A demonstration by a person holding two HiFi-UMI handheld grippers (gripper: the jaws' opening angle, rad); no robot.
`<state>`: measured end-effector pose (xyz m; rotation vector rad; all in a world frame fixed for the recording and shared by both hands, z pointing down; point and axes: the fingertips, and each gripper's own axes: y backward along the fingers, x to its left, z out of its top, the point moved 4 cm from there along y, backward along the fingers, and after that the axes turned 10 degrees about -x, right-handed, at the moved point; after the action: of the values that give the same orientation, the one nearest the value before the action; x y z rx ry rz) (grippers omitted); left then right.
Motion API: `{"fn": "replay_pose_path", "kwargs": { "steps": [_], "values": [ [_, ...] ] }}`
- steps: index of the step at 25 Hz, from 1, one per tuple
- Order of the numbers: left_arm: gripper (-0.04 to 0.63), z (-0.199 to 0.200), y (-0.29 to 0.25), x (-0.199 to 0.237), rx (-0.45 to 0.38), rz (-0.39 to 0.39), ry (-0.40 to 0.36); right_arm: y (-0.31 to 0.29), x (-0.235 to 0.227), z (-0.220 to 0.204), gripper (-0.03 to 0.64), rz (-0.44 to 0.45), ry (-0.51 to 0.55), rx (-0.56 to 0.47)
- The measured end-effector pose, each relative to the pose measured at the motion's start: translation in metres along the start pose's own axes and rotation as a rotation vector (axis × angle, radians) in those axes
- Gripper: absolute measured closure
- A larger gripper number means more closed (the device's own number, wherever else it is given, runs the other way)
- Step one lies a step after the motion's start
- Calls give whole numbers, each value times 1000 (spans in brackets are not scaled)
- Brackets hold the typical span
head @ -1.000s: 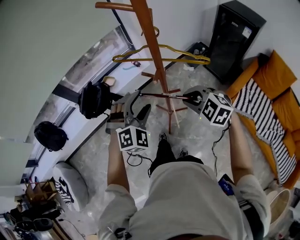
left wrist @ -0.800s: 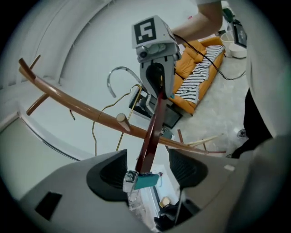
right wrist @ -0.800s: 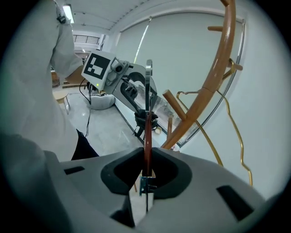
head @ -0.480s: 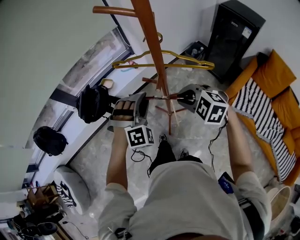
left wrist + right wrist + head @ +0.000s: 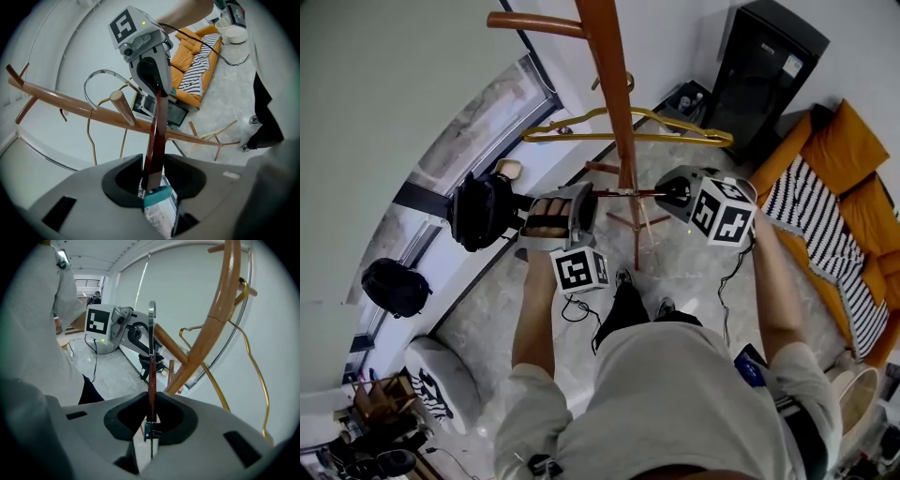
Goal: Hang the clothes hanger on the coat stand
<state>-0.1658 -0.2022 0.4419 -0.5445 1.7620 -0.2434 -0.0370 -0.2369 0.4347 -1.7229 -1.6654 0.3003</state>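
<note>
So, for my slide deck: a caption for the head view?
The right claw and left claw, its jaws just closing, hold a dark wooden hanger before the coat stand.

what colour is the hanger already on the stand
Gold; that hanger shows best in the head view.

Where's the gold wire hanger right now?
Head view, upper centre: the gold wire hanger hangs on the wooden coat stand, one arm out to each side of it.

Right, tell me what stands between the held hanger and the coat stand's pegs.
Nothing visible blocks it. The dark hanger is right beside the coat stand. Only the gold wire hanger, which hangs on the stand, crowds the space around the pole.
</note>
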Motion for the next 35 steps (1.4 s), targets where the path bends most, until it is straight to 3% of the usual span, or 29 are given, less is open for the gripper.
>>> {"fn": "replay_pose_path", "kwargs": {
  "steps": [35],
  "values": [
    [457,-34,-55,-6,-15,-90,16,-42,-31,-31,563,4,-92,39]
  ]
}}
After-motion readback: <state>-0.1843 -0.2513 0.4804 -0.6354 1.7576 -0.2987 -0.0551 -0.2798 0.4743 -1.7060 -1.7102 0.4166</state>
